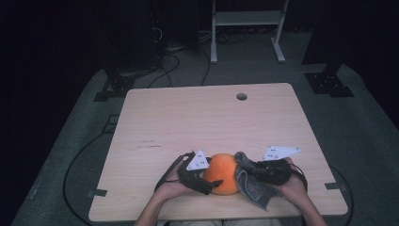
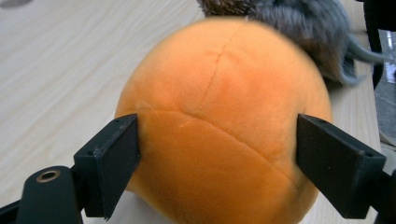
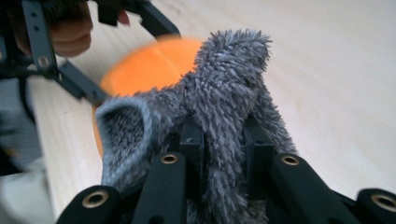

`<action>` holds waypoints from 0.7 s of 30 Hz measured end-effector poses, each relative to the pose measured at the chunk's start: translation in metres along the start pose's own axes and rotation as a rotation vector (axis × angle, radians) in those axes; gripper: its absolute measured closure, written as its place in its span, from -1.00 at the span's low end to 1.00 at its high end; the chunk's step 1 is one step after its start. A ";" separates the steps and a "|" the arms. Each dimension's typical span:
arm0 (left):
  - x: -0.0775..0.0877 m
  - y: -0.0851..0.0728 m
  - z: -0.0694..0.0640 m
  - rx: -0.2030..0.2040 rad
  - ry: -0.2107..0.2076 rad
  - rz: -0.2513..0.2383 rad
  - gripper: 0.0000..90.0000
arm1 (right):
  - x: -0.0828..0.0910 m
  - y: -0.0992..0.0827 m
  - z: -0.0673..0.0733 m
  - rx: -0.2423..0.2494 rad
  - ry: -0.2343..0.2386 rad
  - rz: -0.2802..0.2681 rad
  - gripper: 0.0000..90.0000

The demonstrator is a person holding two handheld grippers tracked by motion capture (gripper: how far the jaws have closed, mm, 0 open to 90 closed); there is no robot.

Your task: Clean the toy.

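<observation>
An orange plush ball [image 1: 222, 173] rests on the wooden table [image 1: 197, 117] near its front edge. My left gripper [image 1: 212, 181] reaches it from the left. In the left gripper view its black pads [image 2: 116, 158] sit against both sides of the ball [image 2: 219, 116], so my left gripper [image 2: 218, 154] is shut on it. My right gripper [image 1: 248, 172] comes from the right, shut on a grey fuzzy cloth [image 1: 253, 189]. The cloth [image 3: 224, 84] stands up between the jaws of my right gripper [image 3: 224, 140] and touches the right side of the ball [image 3: 140, 70].
A round hole [image 1: 242, 96] pierces the table near its far edge. Behind the table stand a white frame [image 1: 247, 28] and black stands [image 1: 329, 82], with cables [image 1: 75, 165] on the grey floor. Bare wood stretches beyond the ball.
</observation>
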State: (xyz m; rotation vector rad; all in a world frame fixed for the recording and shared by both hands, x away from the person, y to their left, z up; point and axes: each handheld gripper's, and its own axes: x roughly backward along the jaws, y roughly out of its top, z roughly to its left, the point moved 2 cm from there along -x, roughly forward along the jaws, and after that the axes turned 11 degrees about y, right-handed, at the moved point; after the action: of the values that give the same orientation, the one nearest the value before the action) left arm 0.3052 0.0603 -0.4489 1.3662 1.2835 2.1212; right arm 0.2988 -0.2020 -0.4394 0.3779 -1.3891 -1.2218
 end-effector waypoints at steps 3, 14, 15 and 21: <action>0.001 -0.006 0.008 0.020 -0.008 0.028 -0.65 | 0.004 -0.010 -0.011 -0.036 -0.060 0.043 0.65; 0.006 0.001 0.002 -0.026 -0.009 -0.083 -0.77 | -0.006 0.008 0.018 0.078 -0.039 -0.022 0.65; 0.006 0.004 0.000 -0.031 -0.006 -0.096 -0.77 | -0.006 0.008 0.018 0.078 -0.039 -0.022 0.65; 0.000 -0.001 0.005 0.005 0.003 -0.046 -0.68 | -0.004 0.002 0.006 0.021 -0.028 -0.033 0.63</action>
State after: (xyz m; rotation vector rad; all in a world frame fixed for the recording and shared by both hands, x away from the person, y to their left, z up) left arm 0.3094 0.0640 -0.4486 1.3237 1.3089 2.0915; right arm 0.2954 -0.1952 -0.4387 0.4014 -1.4248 -1.2449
